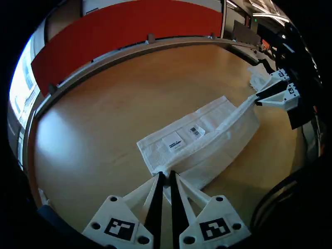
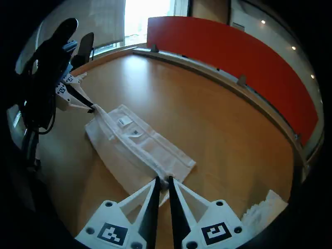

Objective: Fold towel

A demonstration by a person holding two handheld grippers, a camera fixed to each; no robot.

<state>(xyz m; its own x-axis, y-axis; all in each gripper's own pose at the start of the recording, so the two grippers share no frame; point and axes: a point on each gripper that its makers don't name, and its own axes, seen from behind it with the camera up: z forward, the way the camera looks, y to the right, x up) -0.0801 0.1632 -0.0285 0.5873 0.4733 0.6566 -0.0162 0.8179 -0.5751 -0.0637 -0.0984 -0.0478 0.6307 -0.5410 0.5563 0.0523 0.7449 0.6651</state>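
White cloth on the towel (image 1: 199, 141), matt and slightly rough in texture. On the towel, two labels (image 1: 172, 141), smooth, paper-like. Under the towel the table (image 1: 124, 108), smooth wood with a satin sheen. At the towel's near edge, the left gripper (image 1: 166, 176): matt white plastic, black fingers.

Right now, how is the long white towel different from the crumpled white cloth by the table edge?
The long white towel is stretched out; the crumpled white cloth sits bunched. The left gripper and right gripper pinch the towel's ends; nothing holds the cloth. Both are white, on the wooden table.
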